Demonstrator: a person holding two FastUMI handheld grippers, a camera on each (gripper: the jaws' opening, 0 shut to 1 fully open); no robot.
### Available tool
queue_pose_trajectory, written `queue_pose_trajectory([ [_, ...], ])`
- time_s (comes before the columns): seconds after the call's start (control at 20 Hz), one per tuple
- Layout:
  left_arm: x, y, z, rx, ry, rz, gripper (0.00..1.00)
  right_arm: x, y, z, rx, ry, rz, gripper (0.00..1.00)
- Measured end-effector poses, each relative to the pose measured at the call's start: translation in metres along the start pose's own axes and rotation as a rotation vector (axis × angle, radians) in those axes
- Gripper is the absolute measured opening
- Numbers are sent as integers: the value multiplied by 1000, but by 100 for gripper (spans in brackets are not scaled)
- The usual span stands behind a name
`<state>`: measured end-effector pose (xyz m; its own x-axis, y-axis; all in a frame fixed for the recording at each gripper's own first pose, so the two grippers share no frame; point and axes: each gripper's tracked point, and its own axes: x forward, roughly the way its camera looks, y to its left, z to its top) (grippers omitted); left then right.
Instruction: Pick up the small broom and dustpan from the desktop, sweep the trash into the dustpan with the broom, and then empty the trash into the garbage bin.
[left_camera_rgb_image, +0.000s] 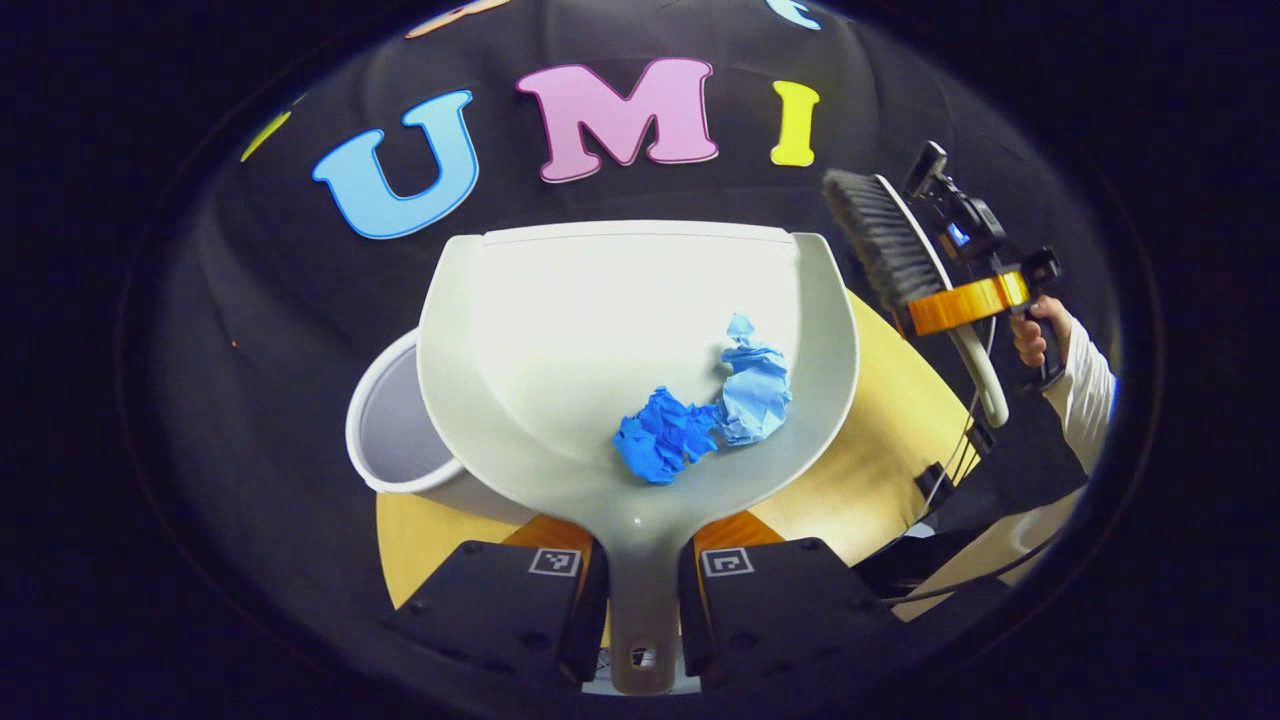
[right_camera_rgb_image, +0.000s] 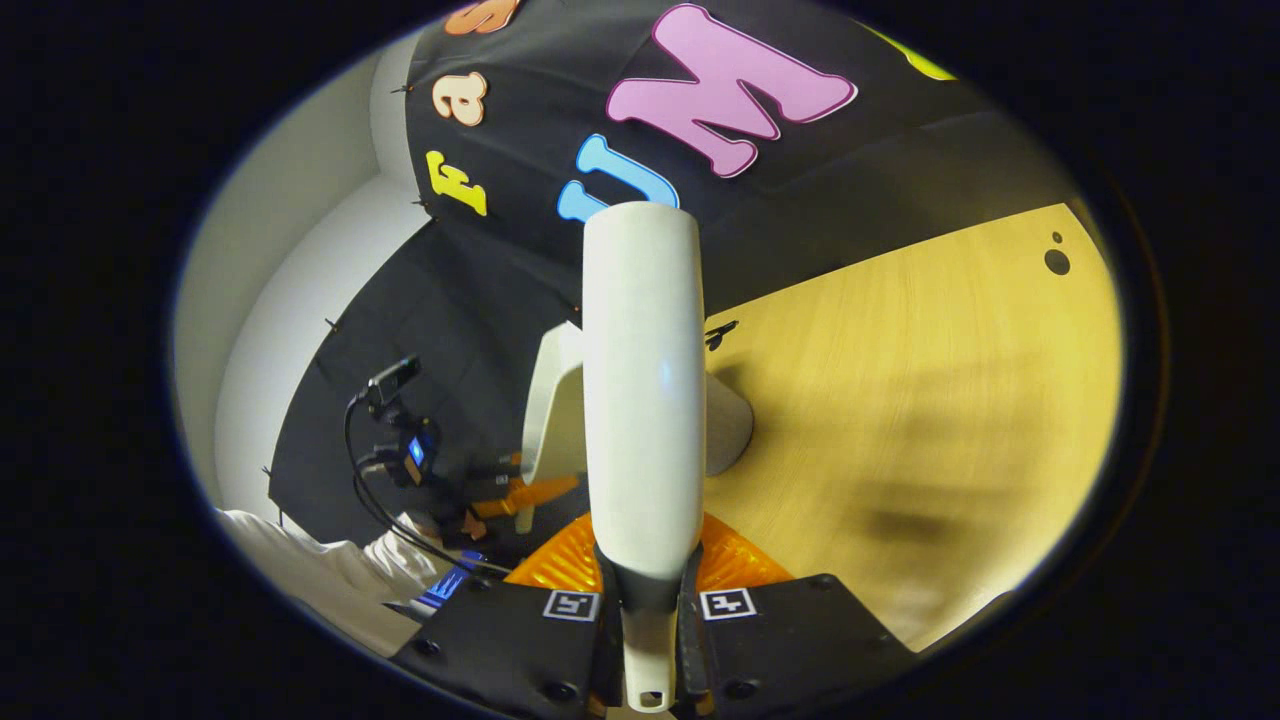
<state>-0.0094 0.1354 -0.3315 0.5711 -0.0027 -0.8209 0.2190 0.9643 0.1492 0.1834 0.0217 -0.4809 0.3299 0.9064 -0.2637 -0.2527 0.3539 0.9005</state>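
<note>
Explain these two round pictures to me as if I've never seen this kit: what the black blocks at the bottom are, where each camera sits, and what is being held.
No robot arm here: a person holds a hand-held two-finger gripper in each hand, and a fisheye camera rides on each, looking along its fingers.

In the left gripper view, the black blocks at the bottom are the left gripper, shut on the handle of a white dustpan. Two crumpled blue paper scraps lie in the pan. Under the pan sits a white garbage bin, and beneath is the wooden desktop. Far right you see the other gripper, and the hand that holds it, carrying the broom.

In the right gripper view, the right gripper is shut on that broom's handle, seen from behind as a white back, over the same desktop.
</note>
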Motion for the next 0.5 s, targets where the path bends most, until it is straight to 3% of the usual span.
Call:
queue_pose_trajectory([
  [0.25, 16, 10, -17, 74, 78, 223, 27, -26, 0, -35, 27, -10, -1, 22],
  [0.5, 7, 12, -16, 186, 224, 430, 28, -26, -19, -36, 40, -19, -64, 22],
])
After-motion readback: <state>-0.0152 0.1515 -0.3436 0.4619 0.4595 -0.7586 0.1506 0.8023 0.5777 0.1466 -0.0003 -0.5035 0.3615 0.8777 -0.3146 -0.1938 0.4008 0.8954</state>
